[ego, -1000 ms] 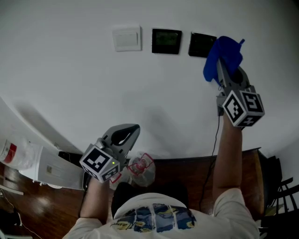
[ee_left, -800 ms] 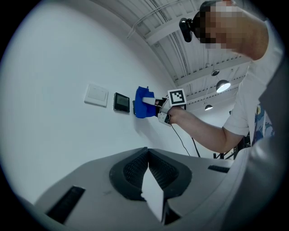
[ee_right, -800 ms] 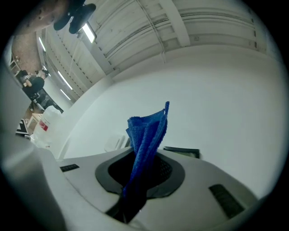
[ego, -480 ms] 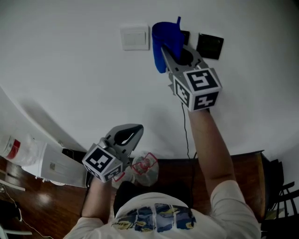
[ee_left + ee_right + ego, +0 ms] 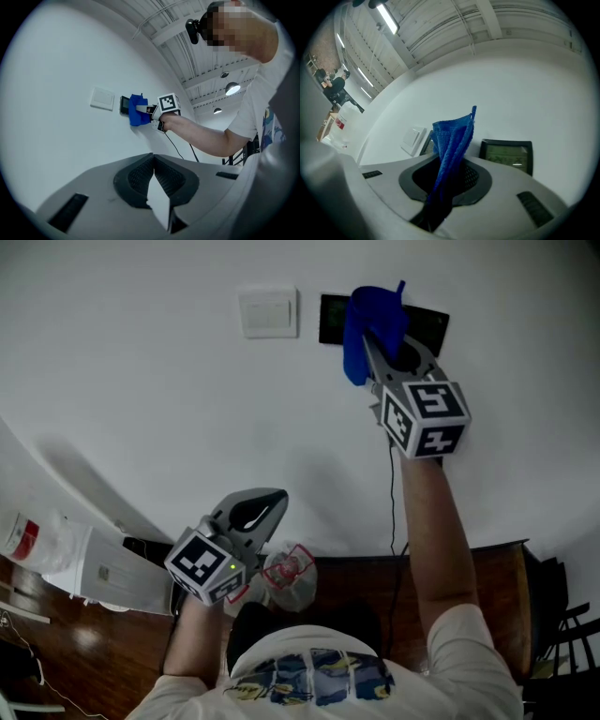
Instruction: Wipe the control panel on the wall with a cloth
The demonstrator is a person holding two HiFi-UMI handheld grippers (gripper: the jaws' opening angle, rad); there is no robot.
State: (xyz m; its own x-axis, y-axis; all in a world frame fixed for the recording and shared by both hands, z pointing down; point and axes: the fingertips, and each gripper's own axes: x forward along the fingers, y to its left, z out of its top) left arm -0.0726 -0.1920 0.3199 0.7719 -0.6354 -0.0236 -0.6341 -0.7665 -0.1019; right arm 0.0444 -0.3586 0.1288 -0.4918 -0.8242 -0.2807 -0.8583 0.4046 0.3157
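Observation:
My right gripper [image 5: 373, 336] is raised to the white wall and shut on a folded blue cloth [image 5: 368, 322]. The cloth presses against the wall between two dark control panels. It covers the right part of the left panel [image 5: 330, 320], and the right panel [image 5: 431, 322] shows just beside the gripper. In the right gripper view the cloth [image 5: 452, 140] stands up from the jaws, with the right panel [image 5: 506, 155] next to it. My left gripper [image 5: 251, 512] hangs low, away from the wall, shut and empty. Its own view shows the cloth [image 5: 137, 109] far off.
A white switch plate [image 5: 268, 313] is mounted left of the panels. A thin cable [image 5: 392, 486] hangs down the wall under my right arm. Below lie a dark wooden surface [image 5: 487, 587], a white bag with red print [image 5: 289, 576], and a white box [image 5: 108, 579] at the left.
One second ago the cloth was on the right panel. It swept left over the left panel, and has now slid back right a little. The left gripper has stayed put.

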